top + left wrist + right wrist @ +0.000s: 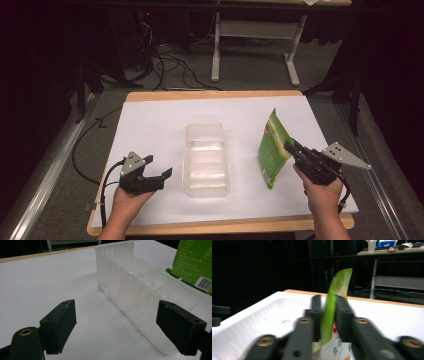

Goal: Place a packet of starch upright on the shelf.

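Left hand (126, 199): enters from the near edge and grips the left gripper (161, 173) from below. Jaws stand wide apart with nothing between them; grey plate on top.

Right hand (322, 192): wrapped around the rear of the right gripper (288, 145). Jaws nearly together, pads pressing both faces of a thin green pouch (273, 148); grey plate trailing behind.
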A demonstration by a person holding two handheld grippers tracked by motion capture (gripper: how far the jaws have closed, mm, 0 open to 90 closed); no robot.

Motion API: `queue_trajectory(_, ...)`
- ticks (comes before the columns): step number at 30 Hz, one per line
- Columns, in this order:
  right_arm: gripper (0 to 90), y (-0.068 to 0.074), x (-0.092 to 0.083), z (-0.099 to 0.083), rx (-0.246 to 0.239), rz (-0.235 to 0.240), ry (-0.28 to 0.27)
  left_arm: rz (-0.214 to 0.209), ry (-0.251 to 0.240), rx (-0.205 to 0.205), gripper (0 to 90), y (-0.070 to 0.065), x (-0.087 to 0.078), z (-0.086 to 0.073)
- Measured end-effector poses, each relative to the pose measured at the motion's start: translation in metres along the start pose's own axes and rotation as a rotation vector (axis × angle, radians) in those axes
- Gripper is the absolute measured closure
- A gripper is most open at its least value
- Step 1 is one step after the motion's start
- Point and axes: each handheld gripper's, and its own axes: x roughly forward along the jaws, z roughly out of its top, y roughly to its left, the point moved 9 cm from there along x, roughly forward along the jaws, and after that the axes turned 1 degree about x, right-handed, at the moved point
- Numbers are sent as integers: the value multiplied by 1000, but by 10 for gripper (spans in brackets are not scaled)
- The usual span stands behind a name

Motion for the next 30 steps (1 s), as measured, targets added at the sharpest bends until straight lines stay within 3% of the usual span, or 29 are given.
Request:
queue_trajectory(5,859,-19,-7,1,34,-79,-11,0,-1,1,170,0,0,0)
queue_trajectory(10,831,-35,-13,1,68,-112,-27,-1,3,1,170,0,1,0)
queue_trajectory(13,784,-34,-12,-1,87,-95,-19,-1,3,1,171,0,1,0)
queue_trajectory(17,741,-27,-7,-5,75,-78,2,-1,2,1,171,-1,1,0)
queue_trajectory(22,715,-22,-1,-10,41,-95,28,0,-1,1,171,0,0,0)
queue_trajectory(30,644,-24,4,-19,52,-93,72,0,0,2,172,0,0,0)
